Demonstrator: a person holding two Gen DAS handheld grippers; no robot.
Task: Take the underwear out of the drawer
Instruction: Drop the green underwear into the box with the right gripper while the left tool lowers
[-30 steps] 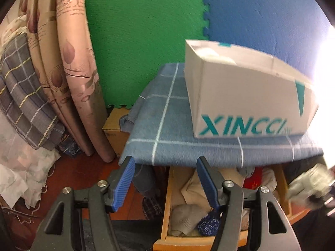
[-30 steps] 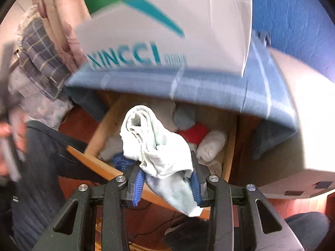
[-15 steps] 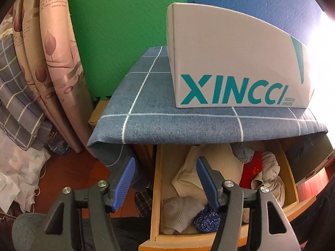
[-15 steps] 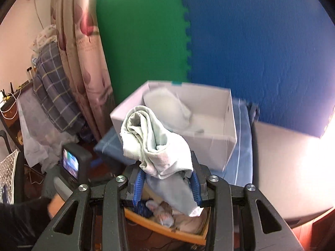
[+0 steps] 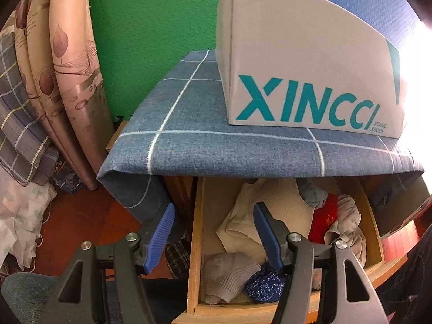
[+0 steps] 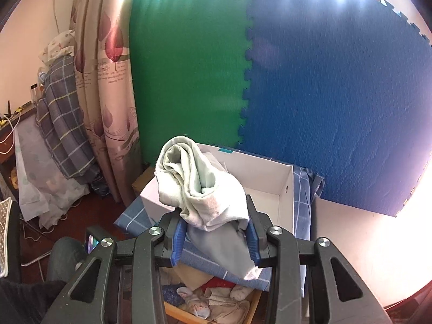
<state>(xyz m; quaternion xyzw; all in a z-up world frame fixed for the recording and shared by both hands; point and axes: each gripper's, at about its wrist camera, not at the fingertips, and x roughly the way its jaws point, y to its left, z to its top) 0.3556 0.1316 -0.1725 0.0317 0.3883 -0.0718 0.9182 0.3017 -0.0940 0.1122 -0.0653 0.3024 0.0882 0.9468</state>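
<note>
The white box (image 5: 305,62) printed XINCCI serves as the reference point. It stands on a blue cloth with a pale grid (image 5: 194,124) that covers the top of the cabinet.

Directly below the box front, under the cloth's edge, the wooden drawer (image 5: 195,243) stands pulled out. It contains a cream ribbed garment (image 5: 280,210), a grey knitted piece (image 5: 229,272), a dark blue dotted piece (image 5: 266,283), a red item (image 5: 325,221) and a pale bundle (image 5: 348,224), all lying loosely against one another.

The left gripper (image 5: 213,232) hangs below the box, in front of the drawer's left side wall. Its blue-padded jaws stand wide apart with nothing between them; one finger is outside the drawer wall and the other over the clothes.

The right gripper (image 6: 214,236) is above the drawer and just in front of the box's open top. Its jaws are narrowed onto a pale mint-green piece of underwear (image 6: 199,186), which is pinched at its middle. The bunched upper part rises above the pads and overlaps the near wall of the box in the right wrist view; a flat tail hangs below the pads over the cloth. The underwear is clear of the drawer.

Behind the box, green (image 6: 189,75) and blue foam mats (image 6: 337,94) line the wall. To the left of the box hangs a leaf-patterned curtain (image 5: 70,81).
</note>
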